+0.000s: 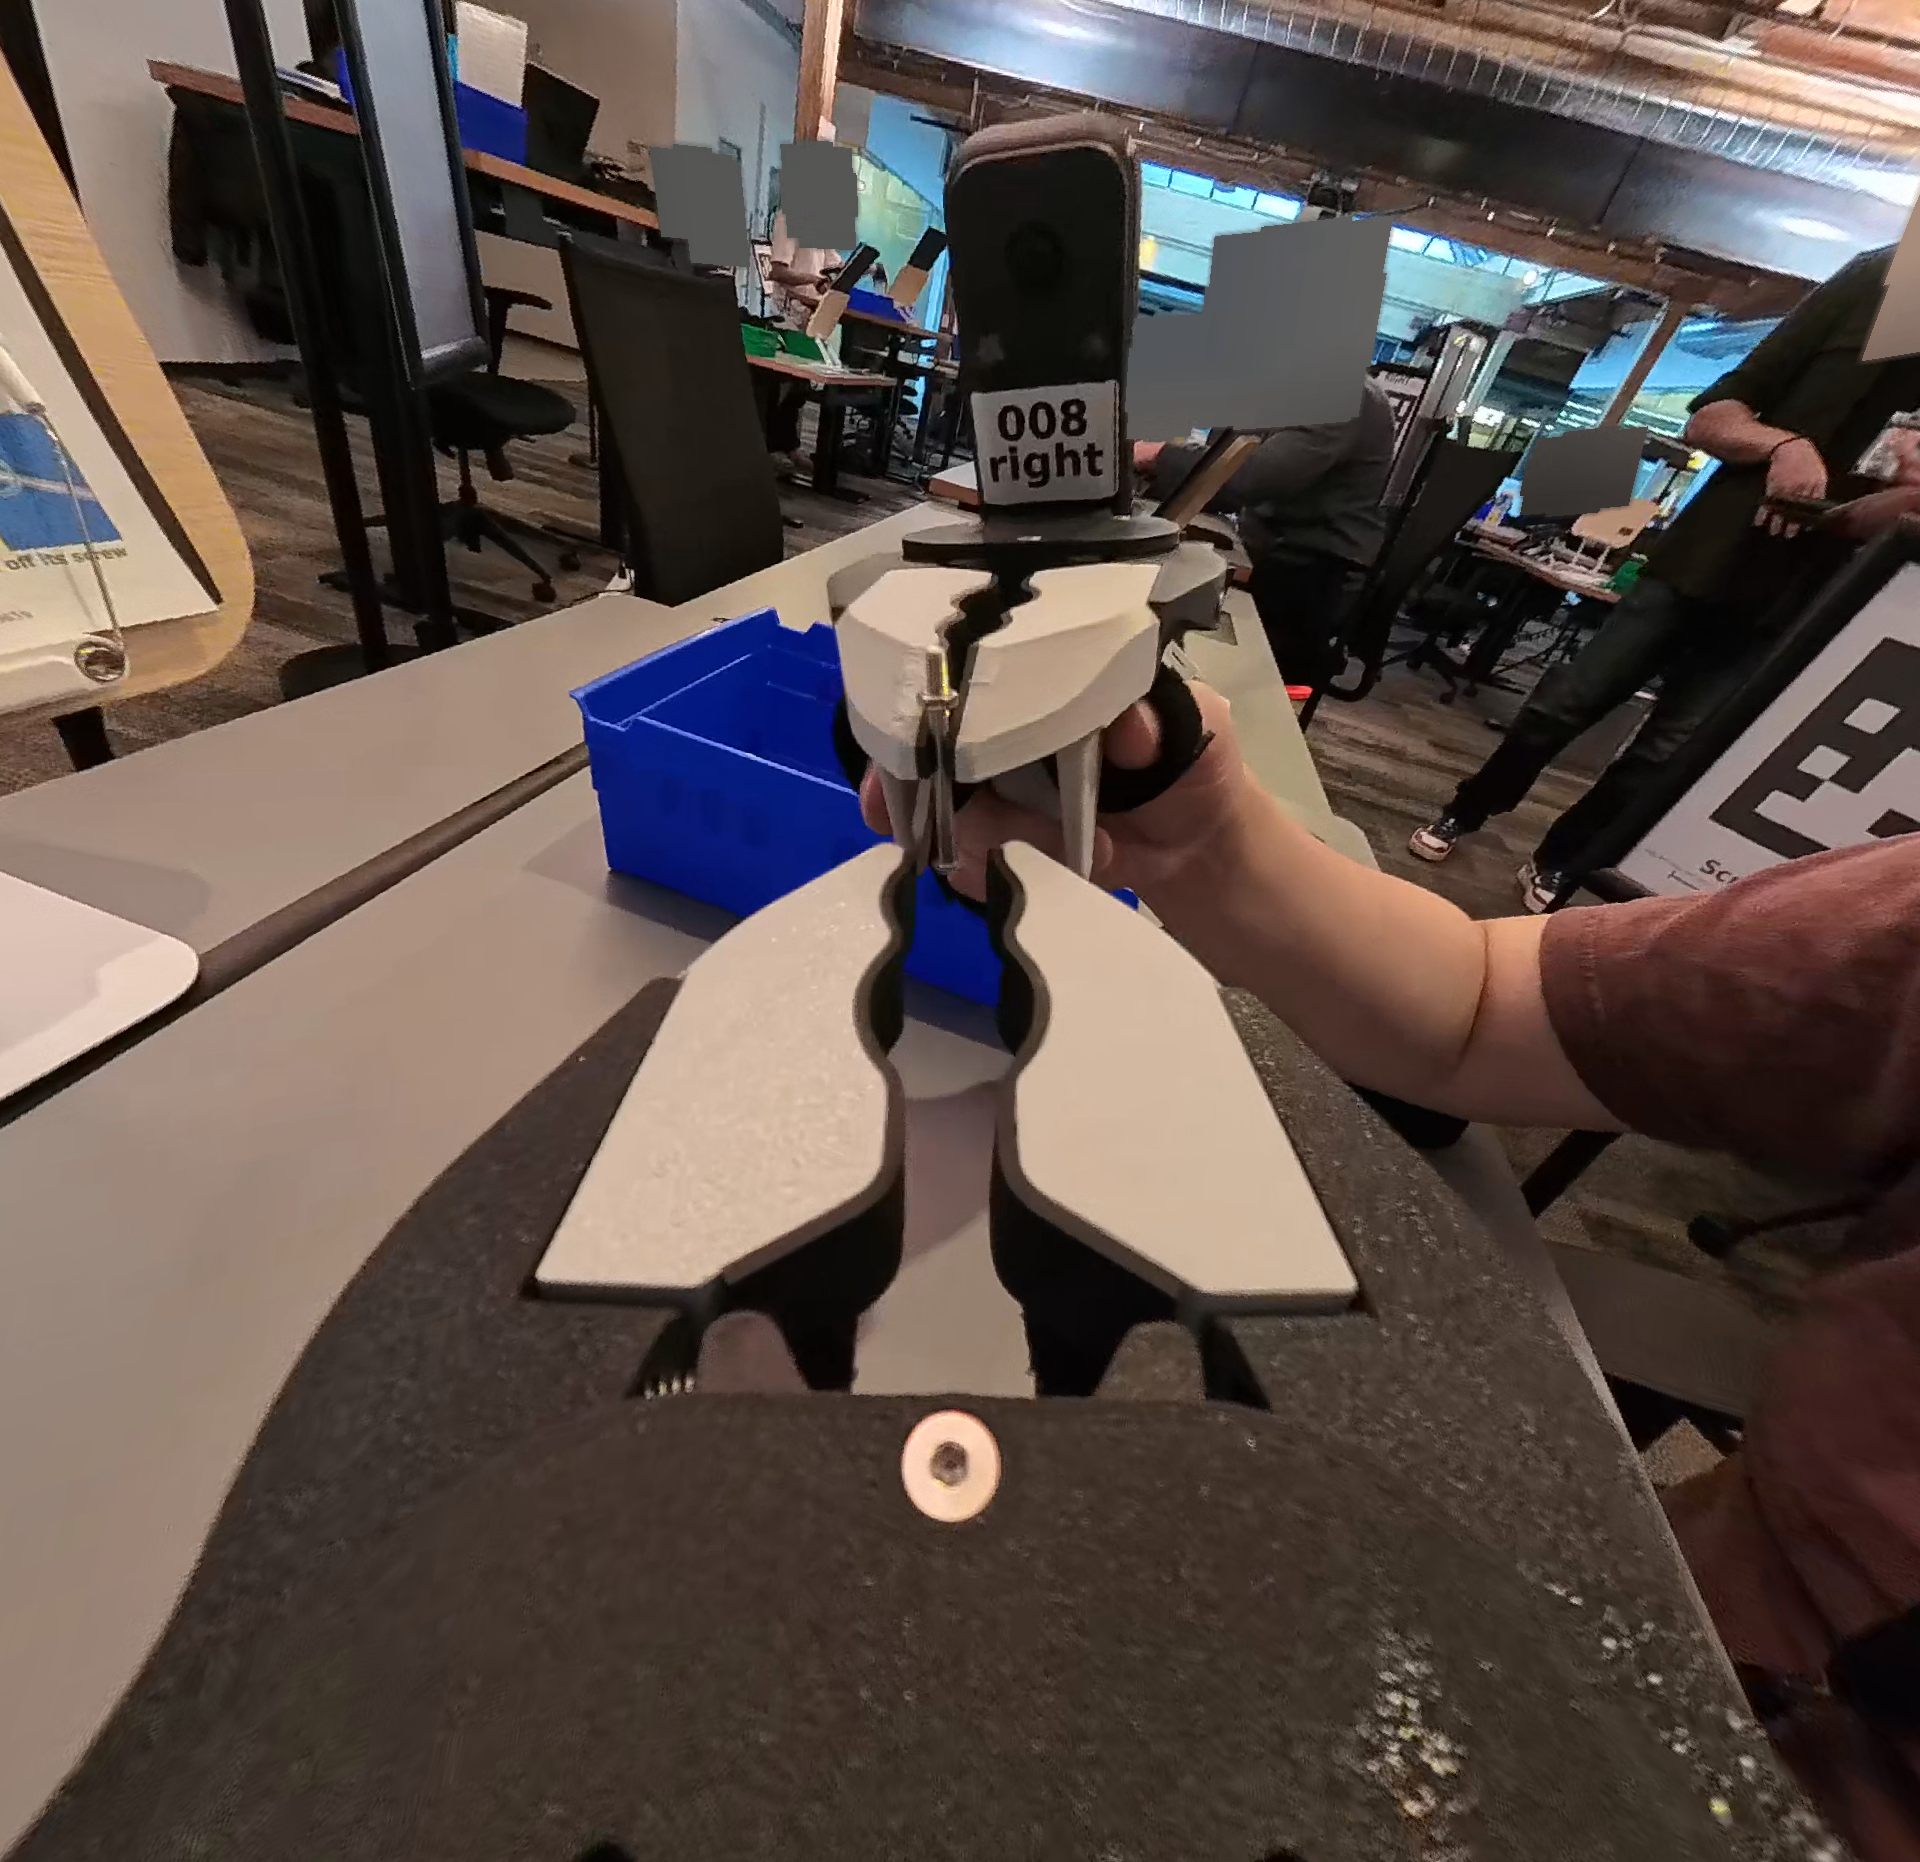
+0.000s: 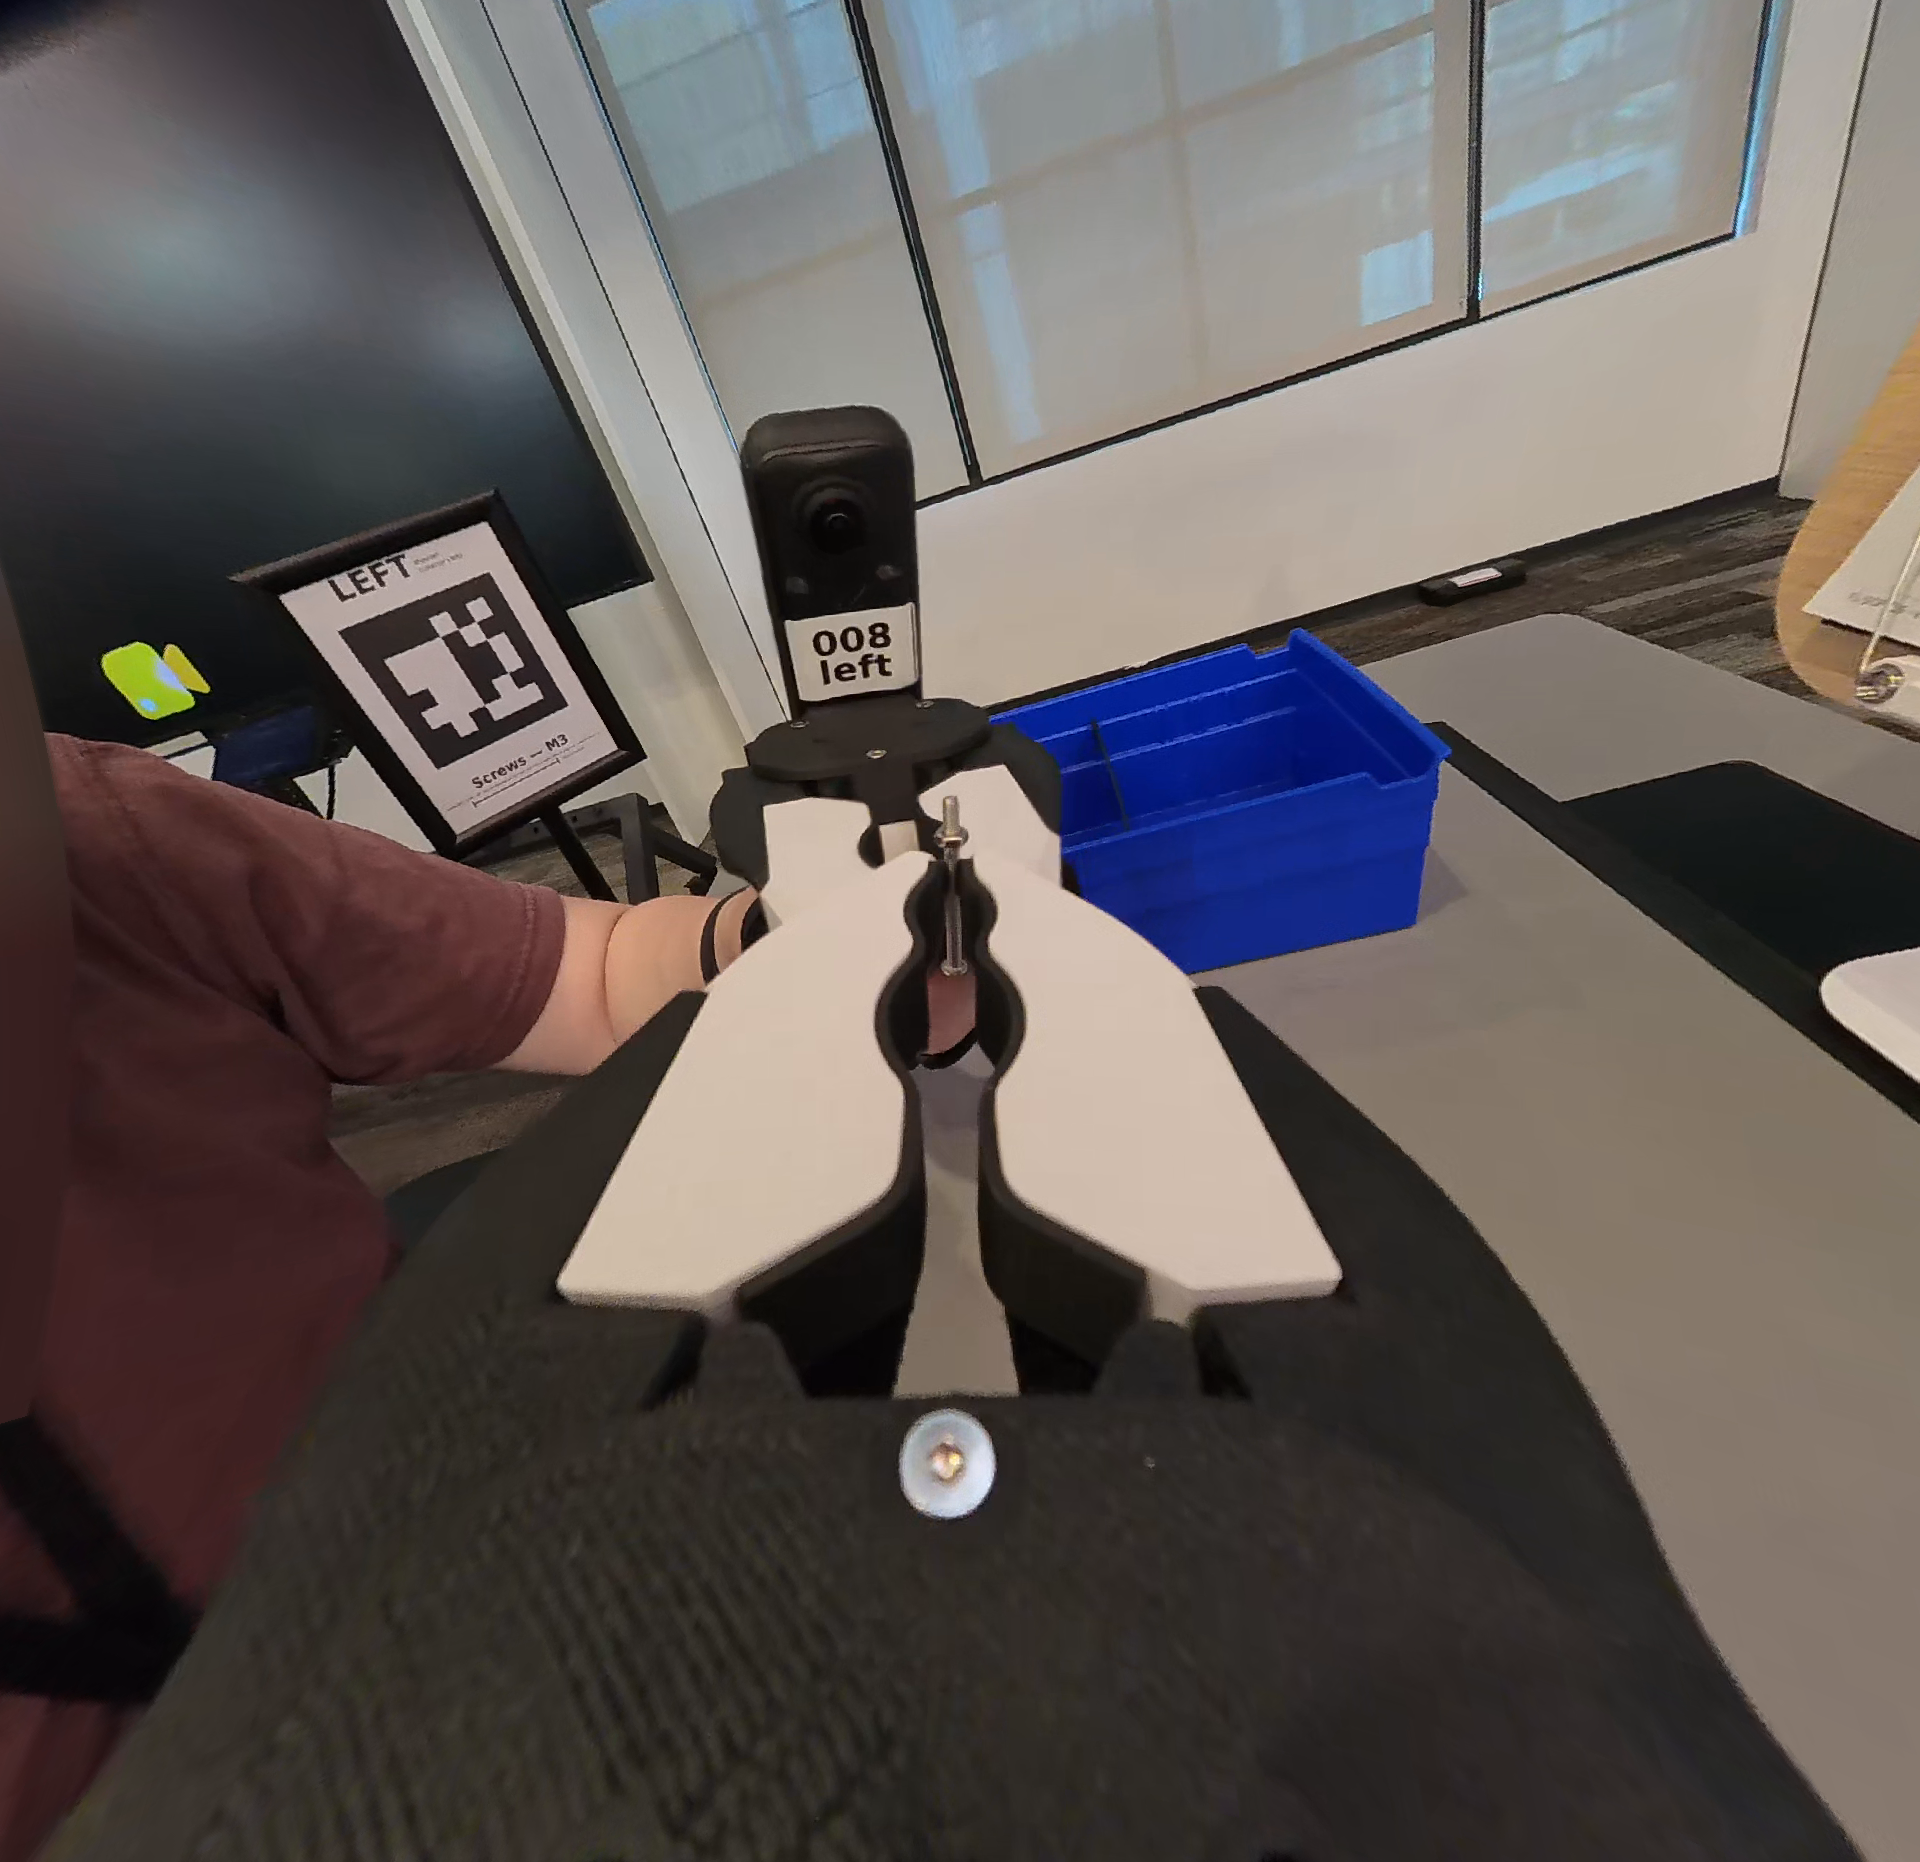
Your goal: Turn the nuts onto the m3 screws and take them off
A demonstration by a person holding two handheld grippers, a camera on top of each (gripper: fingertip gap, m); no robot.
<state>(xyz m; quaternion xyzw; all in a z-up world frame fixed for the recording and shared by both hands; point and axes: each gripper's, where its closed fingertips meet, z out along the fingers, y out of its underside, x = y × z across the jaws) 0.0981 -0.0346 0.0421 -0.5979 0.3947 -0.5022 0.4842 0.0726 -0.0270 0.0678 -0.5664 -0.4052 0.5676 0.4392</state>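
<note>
A thin silver M3 screw (image 2: 951,919) stands upright, pinched at the tips of my right gripper (image 2: 951,877), which is shut on it. A small nut (image 2: 951,833) sits on the screw near its top end, above the fingertips. In the left wrist view the same screw (image 1: 941,773) and nut (image 1: 939,692) show in front of the shut right gripper (image 1: 964,690). My left gripper (image 1: 948,872) faces the right one, jaws a little apart and empty. The screw's lower end shows at the gap between its tips. The left gripper also shows in the right wrist view (image 2: 914,836).
A blue plastic bin (image 1: 717,773) stands on the grey table (image 1: 312,1033) just behind the grippers; it also shows in the right wrist view (image 2: 1247,836). A white tray (image 1: 62,981) lies at the table's side. Marker signs on stands (image 2: 457,669), chairs and people are around. Left and right tips are no more than a few centimetres apart.
</note>
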